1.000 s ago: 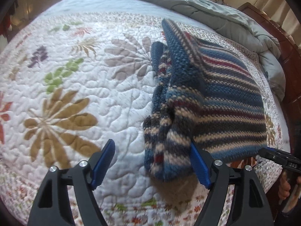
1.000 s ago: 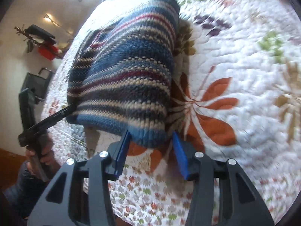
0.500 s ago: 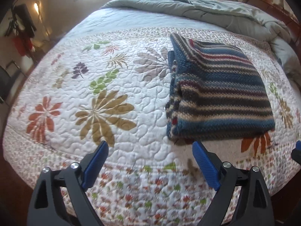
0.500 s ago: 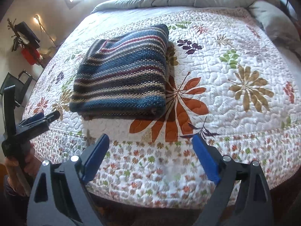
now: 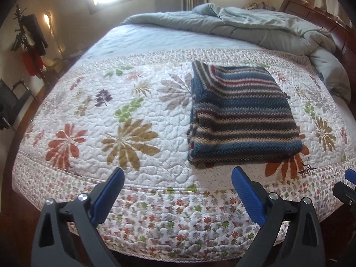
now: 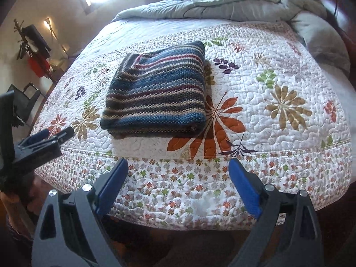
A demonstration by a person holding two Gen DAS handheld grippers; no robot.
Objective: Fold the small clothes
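Note:
A striped knit sweater (image 5: 240, 115), blue, cream and maroon, lies folded into a neat rectangle on the floral quilt (image 5: 133, 115). It also shows in the right wrist view (image 6: 158, 95). My left gripper (image 5: 178, 178) is open and empty, held back over the bed's front edge, apart from the sweater. My right gripper (image 6: 178, 169) is open and empty, also held back at the front edge. The left gripper shows at the left of the right wrist view (image 6: 51, 136).
A rumpled grey comforter (image 5: 255, 26) lies across the head of the bed. A wooden headboard (image 5: 333, 22) stands at the right. A coat stand (image 5: 29, 37) and a dark chair (image 5: 11, 102) stand left of the bed.
Both grippers let go of the sweater and drew back from it to the bed's front edge. The right gripper's jaws opened wide. The sweater now lies flat and folded.

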